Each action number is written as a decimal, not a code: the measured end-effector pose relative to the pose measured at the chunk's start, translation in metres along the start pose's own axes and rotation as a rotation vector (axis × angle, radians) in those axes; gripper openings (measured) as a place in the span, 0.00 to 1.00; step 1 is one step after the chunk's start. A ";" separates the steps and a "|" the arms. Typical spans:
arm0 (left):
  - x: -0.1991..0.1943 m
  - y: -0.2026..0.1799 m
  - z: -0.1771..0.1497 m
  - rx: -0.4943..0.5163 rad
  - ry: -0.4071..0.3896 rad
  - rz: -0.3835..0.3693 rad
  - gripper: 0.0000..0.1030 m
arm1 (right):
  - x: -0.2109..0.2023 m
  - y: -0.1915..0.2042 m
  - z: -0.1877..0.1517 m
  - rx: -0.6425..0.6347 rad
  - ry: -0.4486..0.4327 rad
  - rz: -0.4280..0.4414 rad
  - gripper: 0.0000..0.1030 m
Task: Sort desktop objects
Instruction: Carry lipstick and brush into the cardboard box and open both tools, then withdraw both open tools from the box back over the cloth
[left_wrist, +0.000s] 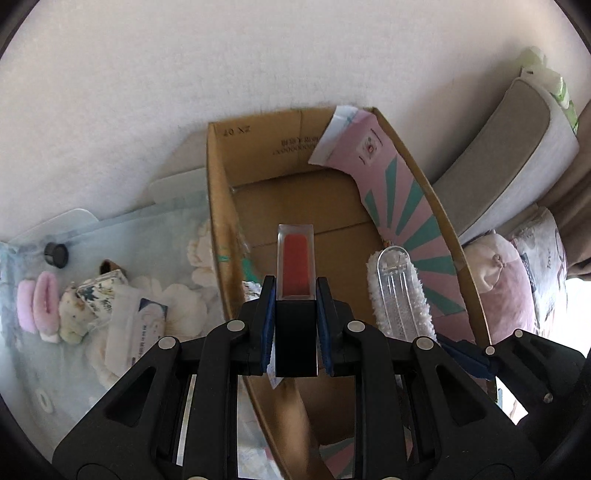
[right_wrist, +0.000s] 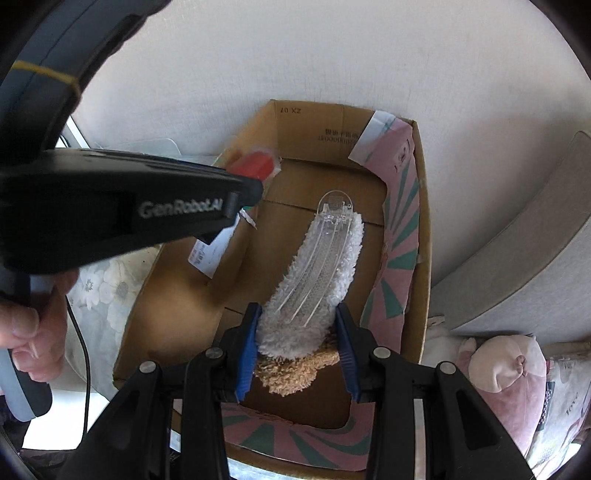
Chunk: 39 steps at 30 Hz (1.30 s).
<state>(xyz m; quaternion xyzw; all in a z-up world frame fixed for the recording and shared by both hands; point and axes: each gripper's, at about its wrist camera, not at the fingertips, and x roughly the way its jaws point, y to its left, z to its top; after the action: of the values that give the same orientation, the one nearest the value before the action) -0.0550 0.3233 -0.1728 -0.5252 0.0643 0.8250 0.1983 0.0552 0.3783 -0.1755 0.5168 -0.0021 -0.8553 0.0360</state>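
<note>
My left gripper (left_wrist: 295, 295) is shut on a lip gloss tube (left_wrist: 295, 266) with a clear red end and a black cap, and holds it over the open cardboard box (left_wrist: 218, 206). My right gripper (right_wrist: 298, 325) is shut on a fluffy white hair clip with a clear plastic clasp (right_wrist: 317, 266), also over the box (right_wrist: 424, 229). The clip shows in the left wrist view (left_wrist: 400, 291). The left gripper's side and the red tube (right_wrist: 255, 164) show at the left of the right wrist view.
A pink and green patterned carton (left_wrist: 402, 199) lines the box's right wall. A tan fluffy piece (right_wrist: 295, 369) lies on the box floor. Left of the box, on a floral cloth, lie pink plush items (left_wrist: 38, 302), a packet (left_wrist: 129, 332) and a small black cap (left_wrist: 56, 254). Cushions (left_wrist: 517, 280) sit at right.
</note>
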 end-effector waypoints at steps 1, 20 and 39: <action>0.001 -0.001 0.000 0.003 0.002 0.000 0.17 | 0.001 -0.002 -0.001 0.003 0.002 0.001 0.35; 0.004 -0.003 0.011 0.002 0.027 -0.003 0.28 | 0.007 -0.013 0.007 0.037 0.037 0.031 0.62; -0.057 0.014 0.002 -0.019 -0.062 -0.033 1.00 | -0.024 -0.021 0.014 0.075 -0.029 0.010 0.86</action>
<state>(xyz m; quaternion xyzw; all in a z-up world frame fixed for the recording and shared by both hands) -0.0407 0.2966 -0.1221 -0.5022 0.0415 0.8382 0.2086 0.0530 0.4003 -0.1489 0.5055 -0.0371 -0.8618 0.0209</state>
